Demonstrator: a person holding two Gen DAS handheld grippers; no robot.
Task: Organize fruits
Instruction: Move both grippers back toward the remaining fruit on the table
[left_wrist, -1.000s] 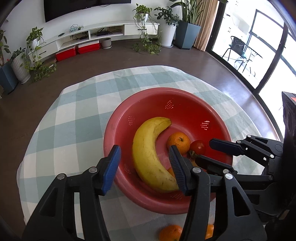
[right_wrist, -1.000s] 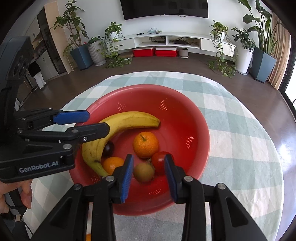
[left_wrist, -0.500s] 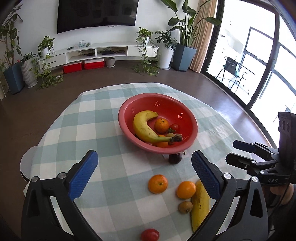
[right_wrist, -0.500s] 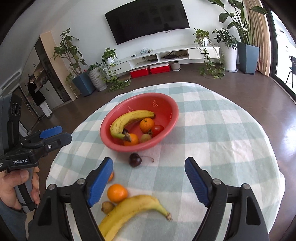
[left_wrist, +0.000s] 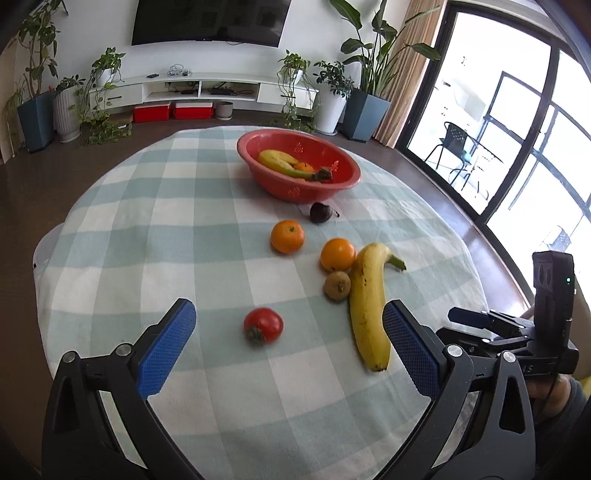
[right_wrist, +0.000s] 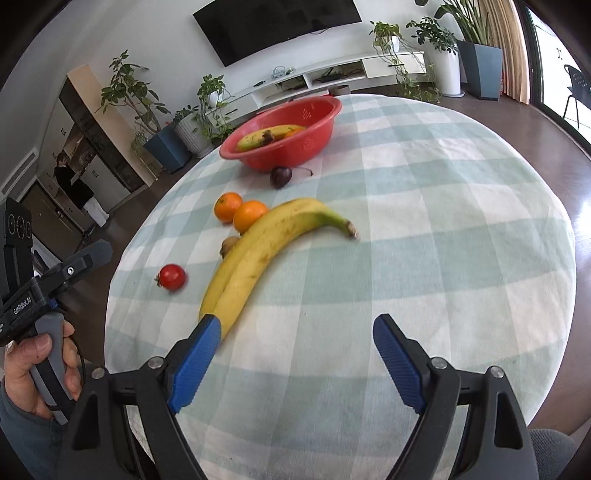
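Left wrist view: left gripper spread wide, jaws just opened, nothing held; tomato on tablecloth between fingers, untouched. Right gripper spread, just opened, empty; loose banana beside its left finger. Red bowl far side, banana inside.

my right gripper has just been opening its jaws, nothing between them, over the checked surface. a loose banana lies ahead beside two oranges, a kiwi, a tomato. farther off, a cherry sits before the red bowl.
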